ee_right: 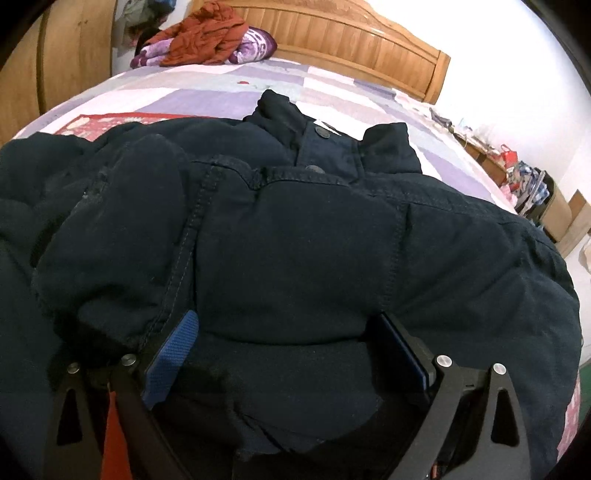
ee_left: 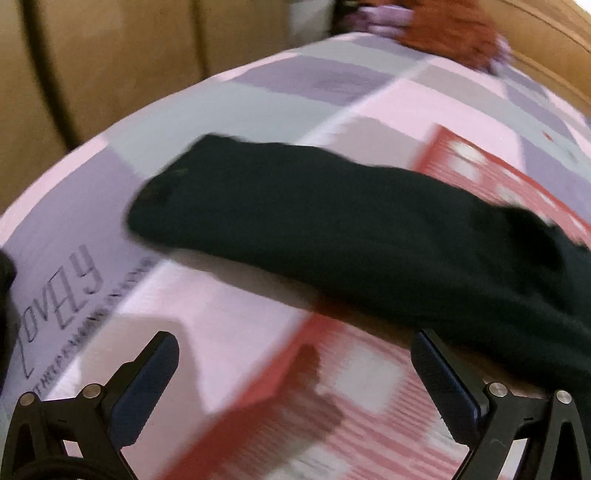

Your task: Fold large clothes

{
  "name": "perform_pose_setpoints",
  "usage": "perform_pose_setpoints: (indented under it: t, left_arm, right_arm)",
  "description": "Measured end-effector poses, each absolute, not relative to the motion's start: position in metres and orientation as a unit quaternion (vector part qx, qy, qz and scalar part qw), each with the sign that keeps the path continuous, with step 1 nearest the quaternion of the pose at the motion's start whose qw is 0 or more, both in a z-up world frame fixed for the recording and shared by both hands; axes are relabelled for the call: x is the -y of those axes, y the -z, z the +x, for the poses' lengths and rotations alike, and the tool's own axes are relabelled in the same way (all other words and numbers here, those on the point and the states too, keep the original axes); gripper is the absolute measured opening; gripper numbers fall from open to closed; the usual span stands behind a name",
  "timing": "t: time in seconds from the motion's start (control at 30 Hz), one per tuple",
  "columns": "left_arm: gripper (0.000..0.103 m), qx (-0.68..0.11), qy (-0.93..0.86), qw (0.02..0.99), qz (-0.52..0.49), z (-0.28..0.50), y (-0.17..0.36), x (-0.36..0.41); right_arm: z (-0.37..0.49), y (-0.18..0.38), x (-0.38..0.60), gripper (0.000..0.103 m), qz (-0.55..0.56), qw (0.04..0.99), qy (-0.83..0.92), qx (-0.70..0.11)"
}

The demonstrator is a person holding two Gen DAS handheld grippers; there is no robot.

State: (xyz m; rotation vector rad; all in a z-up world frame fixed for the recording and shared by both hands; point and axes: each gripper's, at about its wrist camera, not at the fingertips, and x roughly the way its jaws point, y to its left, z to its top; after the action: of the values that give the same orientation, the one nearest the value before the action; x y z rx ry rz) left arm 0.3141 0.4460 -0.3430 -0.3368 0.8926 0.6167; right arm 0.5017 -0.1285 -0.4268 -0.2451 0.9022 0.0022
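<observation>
A dark navy padded jacket (ee_right: 295, 236) lies on the patchwork bedspread (ee_right: 207, 96), collar (ee_right: 325, 129) toward the headboard. In the right wrist view it fills the frame, and my right gripper (ee_right: 288, 332) has its jaws wide apart, with a thick bulge of the jacket's lower body between the blue pads. In the blurred left wrist view one sleeve of the jacket (ee_left: 332, 229) stretches out across the bed. My left gripper (ee_left: 295, 354) is open and empty above the bedspread (ee_left: 236, 325), just short of the sleeve.
A rust-red garment (ee_right: 203, 33) lies on a purple blanket (ee_right: 255, 44) at the head of the bed, by the wooden headboard (ee_right: 369, 44). A wooden wardrobe (ee_right: 62, 51) stands at left. Cluttered furniture (ee_right: 524, 177) stands beyond the bed's right edge.
</observation>
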Motion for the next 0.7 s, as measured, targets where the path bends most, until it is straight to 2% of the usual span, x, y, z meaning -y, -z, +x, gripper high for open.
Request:
perform_pose_setpoints:
  t: [0.3, 0.53, 0.7]
  left_arm:
    - [0.103, -0.409, -0.299, 0.814, -0.285, 0.329, 0.373, -0.531]
    - [0.103, -0.389, -0.261, 0.814, -0.344, 0.357, 0.379, -0.541]
    - [0.102, -0.424, -0.282, 0.777, -0.371, 0.368, 0.405, -0.551]
  right_arm:
    - [0.501, 0.43, 0.127, 0.098, -0.127, 0.893, 0.006, -0.431]
    - [0.501, 0.431, 0.126, 0.098, -0.133, 0.893, 0.01, -0.429]
    - [0.501, 0.432, 0.125, 0.099, -0.135, 0.893, 0.012, -0.429]
